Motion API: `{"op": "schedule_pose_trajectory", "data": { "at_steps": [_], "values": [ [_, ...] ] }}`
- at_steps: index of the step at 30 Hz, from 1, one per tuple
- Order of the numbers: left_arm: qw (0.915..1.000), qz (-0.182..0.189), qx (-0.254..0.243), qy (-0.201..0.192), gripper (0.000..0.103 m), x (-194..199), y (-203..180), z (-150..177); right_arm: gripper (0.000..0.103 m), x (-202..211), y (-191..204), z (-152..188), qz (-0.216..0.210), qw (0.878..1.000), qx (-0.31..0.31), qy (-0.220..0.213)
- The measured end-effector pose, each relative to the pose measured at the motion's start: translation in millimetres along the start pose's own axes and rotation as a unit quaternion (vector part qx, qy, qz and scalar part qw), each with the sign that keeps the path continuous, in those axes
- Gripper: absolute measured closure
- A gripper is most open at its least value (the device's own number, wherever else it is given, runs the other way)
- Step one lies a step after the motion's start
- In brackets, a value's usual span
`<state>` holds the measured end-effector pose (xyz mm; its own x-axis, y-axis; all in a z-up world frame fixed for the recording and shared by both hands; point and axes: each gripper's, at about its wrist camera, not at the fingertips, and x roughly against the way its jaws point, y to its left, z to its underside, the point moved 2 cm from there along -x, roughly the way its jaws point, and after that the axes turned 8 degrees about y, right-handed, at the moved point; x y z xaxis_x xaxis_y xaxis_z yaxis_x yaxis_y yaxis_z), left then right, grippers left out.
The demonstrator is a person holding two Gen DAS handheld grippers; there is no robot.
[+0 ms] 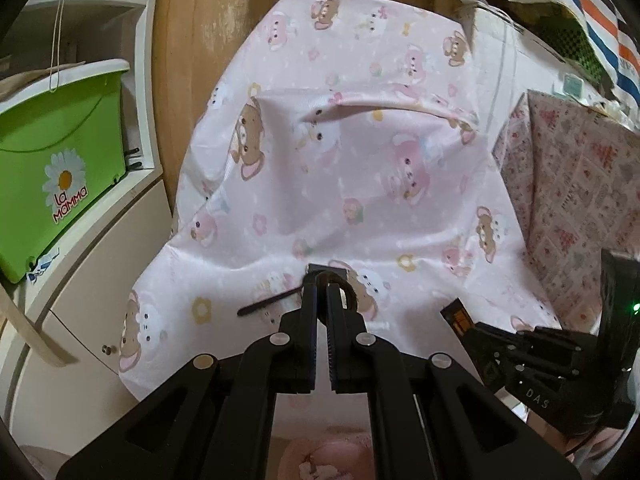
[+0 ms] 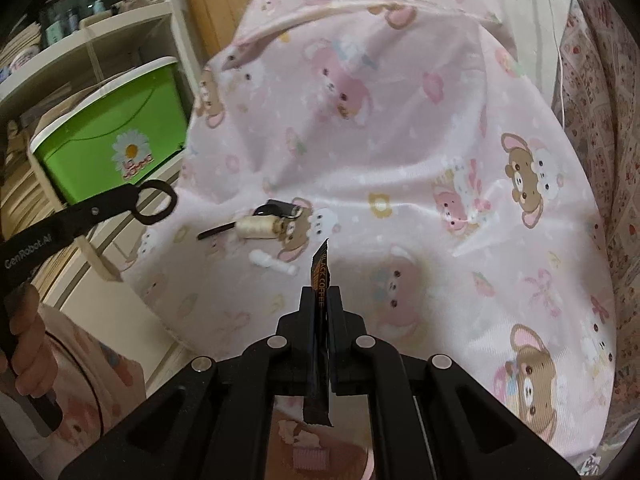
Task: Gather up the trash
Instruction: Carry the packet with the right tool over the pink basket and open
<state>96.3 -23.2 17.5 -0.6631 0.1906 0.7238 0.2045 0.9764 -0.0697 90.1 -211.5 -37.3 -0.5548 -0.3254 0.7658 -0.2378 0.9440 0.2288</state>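
Between the right gripper's point(image 2: 321, 294) fingers sits a dark "Black Coffee" stick sachet point(image 2: 320, 276), pinched flat with the jaws closed hard on it; its long axis runs along the fingers, one torn end poking out past the tips toward the bed and the other hanging back under the linkage. Off to the left, the left gripper point(image 1: 321, 286) has its jaws brought fully together too, and in its own view something dark and ring-shaped shows right at the tips, though I can't make out whether it is pinched or merely lies behind them. Beyond both, on the pink bear-print sheet point(image 2: 420, 128) of the bed, the remaining bits lie in a loose cluster: a cream spool of thread point(image 2: 258, 227) lying on its side, a thin black stick point(image 2: 214, 233) just beside its left end, a small black clip-like object point(image 2: 280, 208) behind it, and a small white crumpled scrap point(image 2: 272, 263) nearer the sachet. That cluster lies ahead and to the left of the right fingers, so I'd judge the left hand the nearer one for it. A green storage bin point(image 2: 116, 136) stands on the shelving at the bed's left.
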Motion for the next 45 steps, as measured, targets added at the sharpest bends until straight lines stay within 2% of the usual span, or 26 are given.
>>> {"op": "schedule_pose_trajectory", "data": {
  "at_steps": [4, 8, 11, 14, 17, 25, 29, 32, 37, 41, 45],
  "values": [
    [0.9998, 0.001, -0.021, 0.004, 0.099, 13, -10, 14, 0.097, 23, 12, 8, -0.009, 1.000, 0.011, -0.012],
    [0.9983, 0.025, -0.038, 0.035, 0.099, 20, -22, 40, 0.097, 43, 30, 21, -0.008, 0.999, 0.033, -0.017],
    [0.9966, 0.032, -0.050, 0.057, 0.099, 22, -27, 64, 0.097, 52, 43, 33, -0.015, 0.999, 0.039, -0.008],
    [0.9938, 0.034, -0.048, 0.094, 0.099, 14, -26, 84, 0.097, 56, 54, 45, -0.008, 0.999, 0.049, -0.002],
    [0.9899, 0.049, -0.036, 0.128, 0.099, 2, -22, 91, 0.097, 54, 62, 55, -0.013, 0.998, 0.058, 0.016],
    [0.9836, 0.034, -0.038, 0.173, 0.099, -20, -19, 99, 0.097, 24, 71, 79, -0.012, 0.995, 0.070, 0.074],
    [0.9756, 0.030, -0.022, 0.217, 0.099, -38, -17, 110, 0.097, 0, 69, 90, 0.000, 0.991, 0.074, 0.109],
    [0.9693, 0.014, -0.030, 0.244, 0.099, -52, -20, 122, 0.097, -13, 64, 95, -0.001, 0.990, 0.063, 0.129],
    [0.9575, 0.018, -0.020, 0.287, 0.099, -72, -19, 138, 0.097, -40, 60, 105, 0.019, 0.984, 0.074, 0.162],
    [0.9443, 0.019, -0.006, 0.328, 0.099, -91, -17, 155, 0.097, -55, 59, 113, 0.027, 0.980, 0.079, 0.180],
    [0.9383, 0.012, -0.002, 0.346, 0.099, -101, -15, 163, 0.097, -71, 57, 123, 0.041, 0.975, 0.086, 0.200]
  ]
}}
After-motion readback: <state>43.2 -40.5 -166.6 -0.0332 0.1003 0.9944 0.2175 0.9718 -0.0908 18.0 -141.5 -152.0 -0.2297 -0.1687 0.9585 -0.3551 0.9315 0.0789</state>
